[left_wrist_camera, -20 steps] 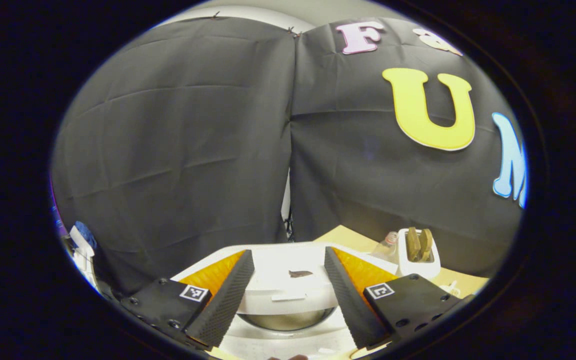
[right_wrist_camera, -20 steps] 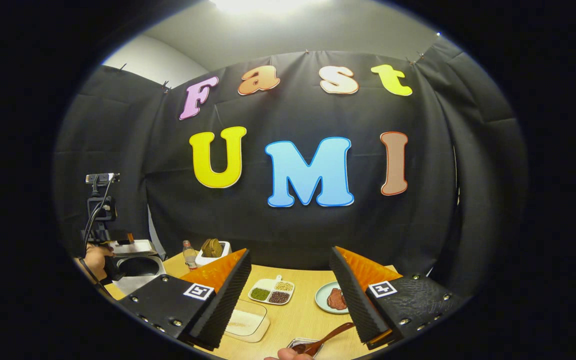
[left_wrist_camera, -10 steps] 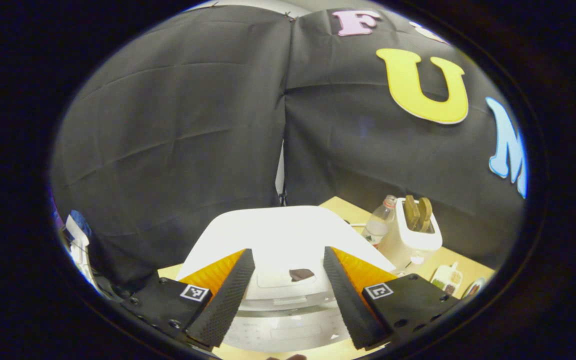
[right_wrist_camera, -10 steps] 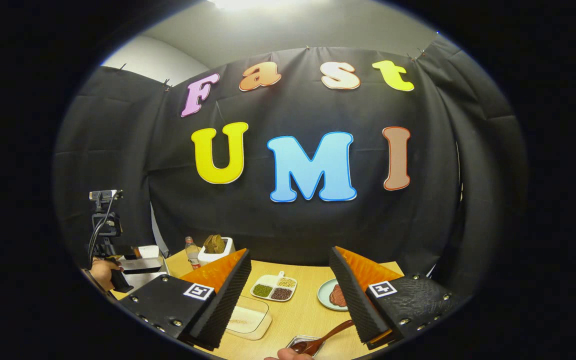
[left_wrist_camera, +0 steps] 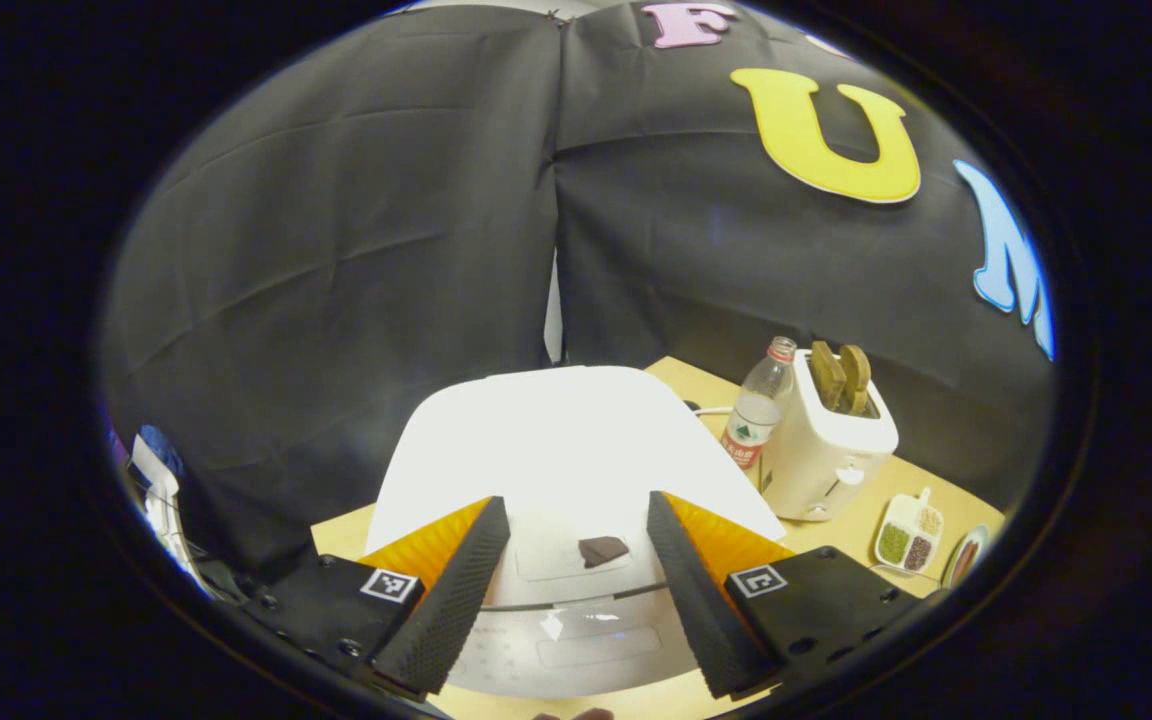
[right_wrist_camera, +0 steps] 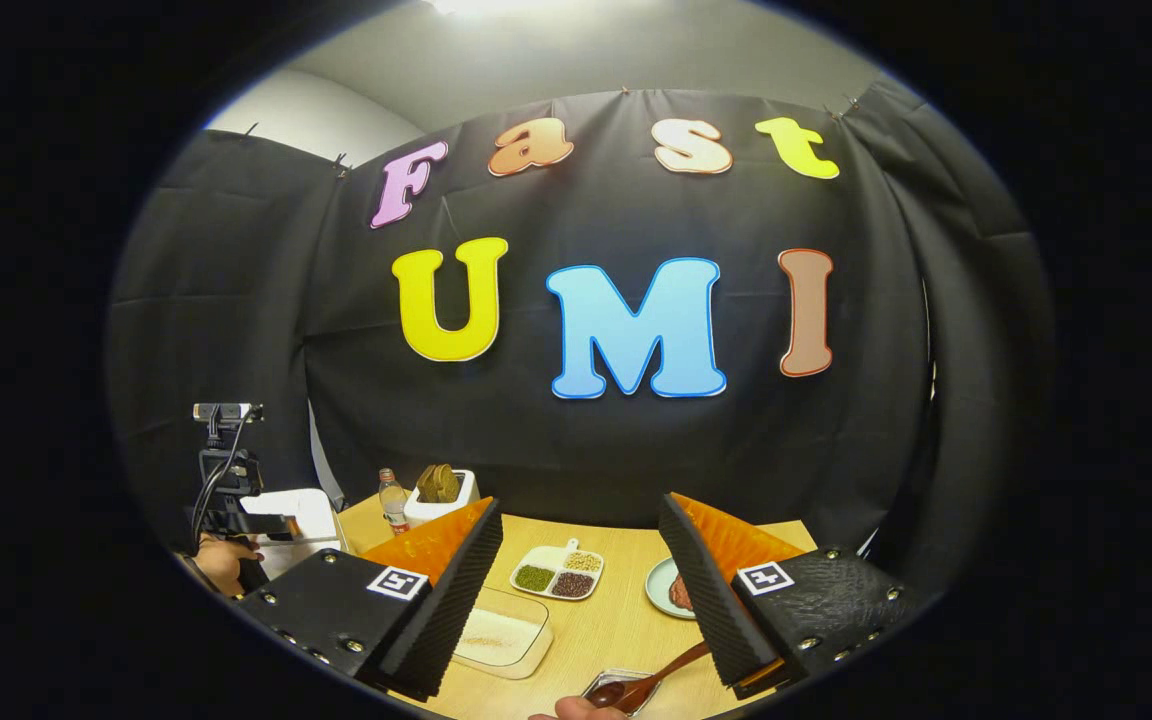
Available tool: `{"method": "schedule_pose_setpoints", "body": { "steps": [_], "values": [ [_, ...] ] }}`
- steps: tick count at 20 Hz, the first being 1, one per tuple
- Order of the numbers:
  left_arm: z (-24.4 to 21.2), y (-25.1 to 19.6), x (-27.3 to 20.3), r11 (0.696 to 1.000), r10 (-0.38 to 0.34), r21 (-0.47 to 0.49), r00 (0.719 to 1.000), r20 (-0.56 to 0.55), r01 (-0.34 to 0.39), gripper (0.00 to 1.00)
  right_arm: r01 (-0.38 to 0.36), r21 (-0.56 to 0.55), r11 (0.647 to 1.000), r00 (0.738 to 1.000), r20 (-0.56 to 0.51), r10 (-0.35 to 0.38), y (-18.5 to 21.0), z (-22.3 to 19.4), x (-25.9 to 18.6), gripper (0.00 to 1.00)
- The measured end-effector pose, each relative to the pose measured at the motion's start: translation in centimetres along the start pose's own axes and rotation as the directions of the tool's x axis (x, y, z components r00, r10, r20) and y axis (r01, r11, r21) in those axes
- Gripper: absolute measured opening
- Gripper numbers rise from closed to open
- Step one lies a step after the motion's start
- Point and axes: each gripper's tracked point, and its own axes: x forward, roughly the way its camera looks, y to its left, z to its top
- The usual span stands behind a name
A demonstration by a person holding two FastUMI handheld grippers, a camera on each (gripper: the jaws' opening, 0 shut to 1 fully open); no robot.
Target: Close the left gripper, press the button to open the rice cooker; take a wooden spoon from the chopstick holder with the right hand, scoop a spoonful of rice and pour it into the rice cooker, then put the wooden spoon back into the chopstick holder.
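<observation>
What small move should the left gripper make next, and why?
Probably close the left gripper. Its jaws stand open just in front of the rice cooker, whose lid is down, and the task wants them shut before pressing the button. The wooden spoon is not yet taken, so opening the cooker looks like the step due.

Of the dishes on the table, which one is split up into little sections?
The white tray with a small handle, behind the clear rice container. It is divided into compartments of green, pale and dark grains; the round plate beside it is undivided.
</observation>
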Motion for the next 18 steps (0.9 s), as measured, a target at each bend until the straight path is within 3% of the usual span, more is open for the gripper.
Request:
{"method": "schedule_pose_setpoints", "body": {
  "steps": [14, 18],
  "values": [
    [-1.5, 0.4, 0.4, 0.999, -0.002, -0.046, 0.999, -0.046, 0.0, 1.0, 0.044, 0.039, 0.998, 0.999, -0.016, -0.043, -1.6, -0.9, -1.5, 0.96],
    [-1.4, 0.0, 0.8, 0.999, -0.032, 0.01, 0.999, -0.012, 0.032, 0.99, 0.044, 0.061, 0.997, 0.999, -0.016, -0.043, -1.6, -1.0, -1.9, 0.96]
  ]
}}
